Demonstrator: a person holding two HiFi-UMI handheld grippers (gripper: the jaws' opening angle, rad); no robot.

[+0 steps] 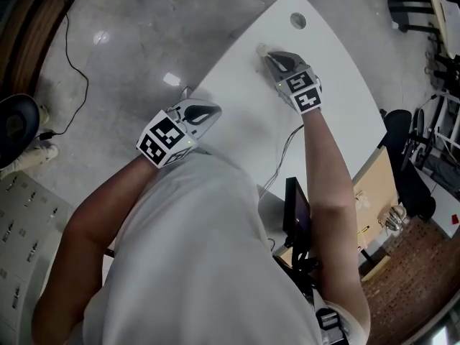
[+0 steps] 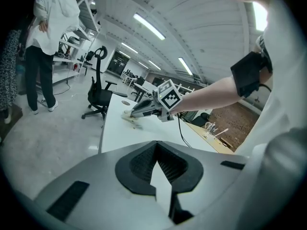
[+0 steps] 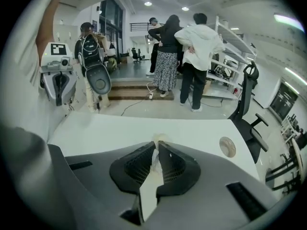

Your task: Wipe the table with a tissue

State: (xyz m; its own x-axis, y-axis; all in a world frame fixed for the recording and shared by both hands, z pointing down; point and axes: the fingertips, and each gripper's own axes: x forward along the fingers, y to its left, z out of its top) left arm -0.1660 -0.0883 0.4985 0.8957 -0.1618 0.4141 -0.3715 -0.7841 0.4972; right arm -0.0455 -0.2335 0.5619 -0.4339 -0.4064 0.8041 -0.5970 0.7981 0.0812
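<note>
Wiping step in hand. The right gripper point(image 1: 269, 56), jaws closed tight on the tissue point(image 3: 155, 157), presses it onto the far part of the table point(image 1: 338, 85). The left gripper point(image 1: 208, 111), jaws together and empty, hovers at the near left corner. Next move: sweep the tissue across unwiped surface, maintaining contact.

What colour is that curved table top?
Plain white, with no pattern. The table shows best in the head view.

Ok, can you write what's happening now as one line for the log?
step: wipe table | right tongs: shut on tissue, tissue on table | left tongs: shut, empty, by table edge
</note>
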